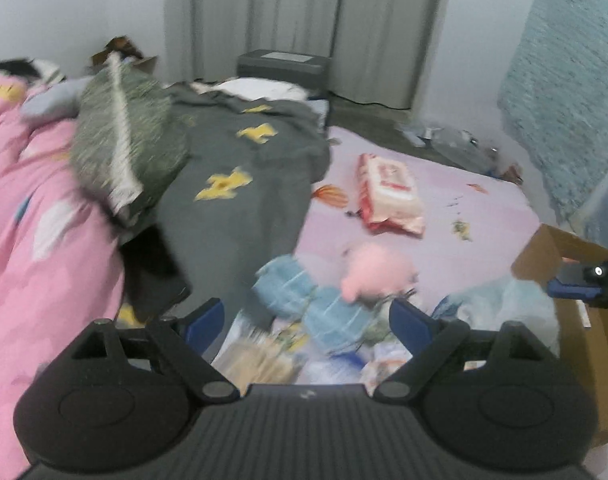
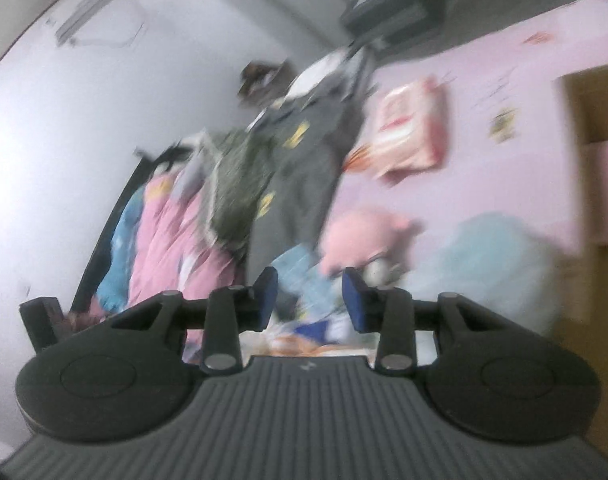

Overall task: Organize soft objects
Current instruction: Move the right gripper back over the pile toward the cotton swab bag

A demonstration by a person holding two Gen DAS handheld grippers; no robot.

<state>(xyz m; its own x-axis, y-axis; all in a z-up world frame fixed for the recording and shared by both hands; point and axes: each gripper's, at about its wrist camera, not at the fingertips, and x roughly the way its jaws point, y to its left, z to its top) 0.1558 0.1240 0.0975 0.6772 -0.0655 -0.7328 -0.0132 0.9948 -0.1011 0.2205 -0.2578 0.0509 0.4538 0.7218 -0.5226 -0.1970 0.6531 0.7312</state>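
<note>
Just past my left gripper (image 1: 306, 316), whose jaws stand wide apart with nothing between them, lies the pink plush toy (image 1: 378, 274) beside a blue plaid soft toy (image 1: 304, 296) on the lilac bedsheet (image 1: 476, 216). I hold that gripper angled down over the bed. My right gripper (image 2: 310, 300) also tilts down with its view rolled sideways; its jaws are parted a little and grip nothing, and the same pink plush toy (image 2: 364, 240) sits just ahead of its tips, not touching. Everything is blurred. A pale blue bundle (image 2: 500, 264) lies by the cardboard box (image 1: 544, 256) at the bed's right edge; I cannot tell what the box holds. Farther off lie a wet-wipes pack (image 1: 390, 192), a grey blanket (image 1: 240, 184) and a pink quilt (image 1: 32, 216).
</note>
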